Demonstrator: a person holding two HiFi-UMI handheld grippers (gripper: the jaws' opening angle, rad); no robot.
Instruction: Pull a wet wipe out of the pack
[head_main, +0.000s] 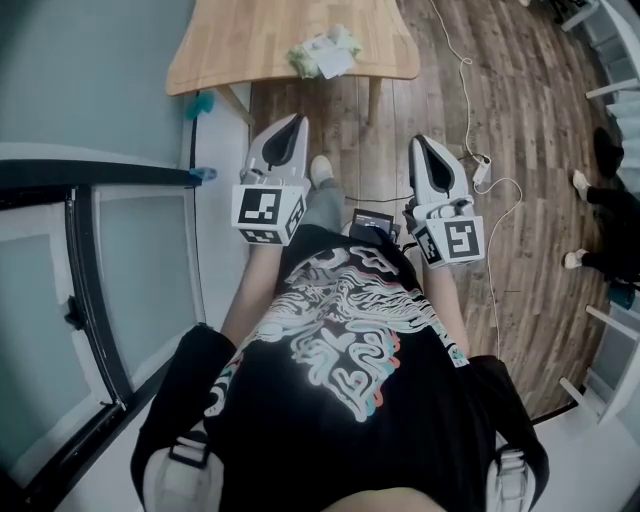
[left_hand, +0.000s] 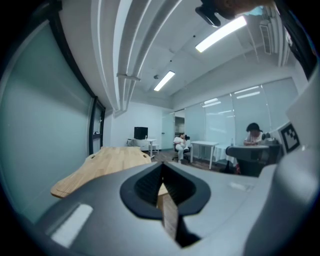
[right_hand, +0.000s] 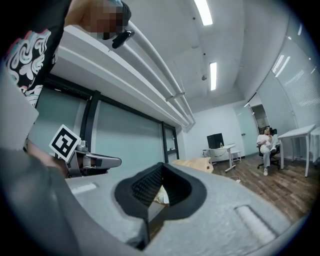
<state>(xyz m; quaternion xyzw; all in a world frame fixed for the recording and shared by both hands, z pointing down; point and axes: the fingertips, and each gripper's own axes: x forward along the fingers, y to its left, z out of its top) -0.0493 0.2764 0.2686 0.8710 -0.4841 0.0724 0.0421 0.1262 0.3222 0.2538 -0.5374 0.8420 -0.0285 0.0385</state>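
Wet-wipe pack (head_main: 325, 54), probably, on table (head_main: 230, 45); left gripper (head_main: 296, 120) and right gripper (head_main: 419, 142) pressed together, empty.

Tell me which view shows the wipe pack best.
The head view: the pack lies in full sight from above on the table. The right gripper view gives only a pale patch behind the shut right claw, perhaps the pack. The left gripper view shows the table, no pack.
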